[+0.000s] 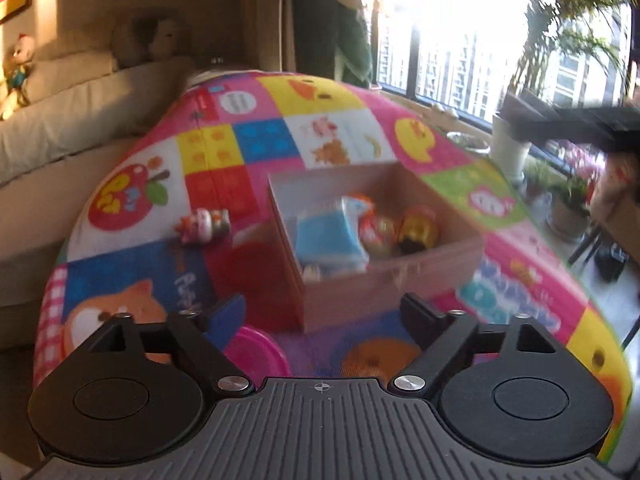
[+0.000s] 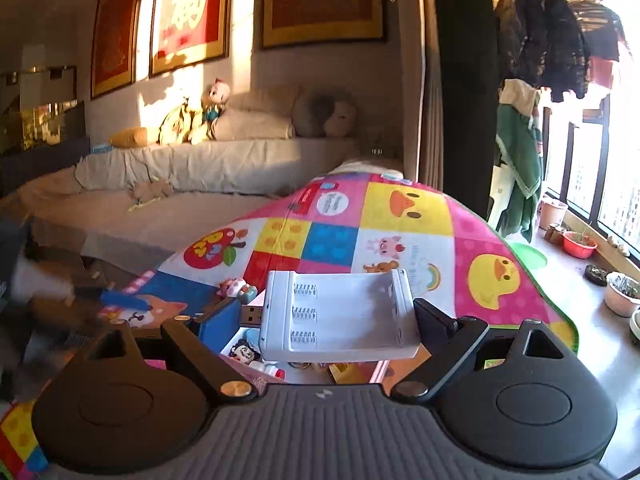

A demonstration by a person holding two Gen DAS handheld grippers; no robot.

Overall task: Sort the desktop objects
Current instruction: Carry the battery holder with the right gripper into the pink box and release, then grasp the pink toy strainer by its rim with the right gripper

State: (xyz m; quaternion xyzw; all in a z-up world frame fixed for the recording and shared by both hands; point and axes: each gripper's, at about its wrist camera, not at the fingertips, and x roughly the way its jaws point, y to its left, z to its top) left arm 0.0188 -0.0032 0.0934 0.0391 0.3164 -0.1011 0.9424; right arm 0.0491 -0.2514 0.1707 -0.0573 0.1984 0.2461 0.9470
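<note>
One cardboard box (image 1: 384, 276) sits mid-worktop (image 1: 340, 104) as the collecting bin, already holding toys. The right tongs (image 2: 324, 316) pinch a white battery charger (image 2: 340, 316) directly above it, presumably for dropping in. The left tongs (image 1: 320, 308) are spread, empty. A small figurine (image 1: 204, 226) lies toward the left edge, unsorted.

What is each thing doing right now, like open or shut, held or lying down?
left gripper: open, holding nothing.
right gripper: shut on the battery charger.
battery charger: held up in the air, slots empty.
box: open on top, toys inside.
small toy figure: lying on the mat, outside the box.
pink lid: lying flat on the mat.
play mat: spread out flat.
</note>
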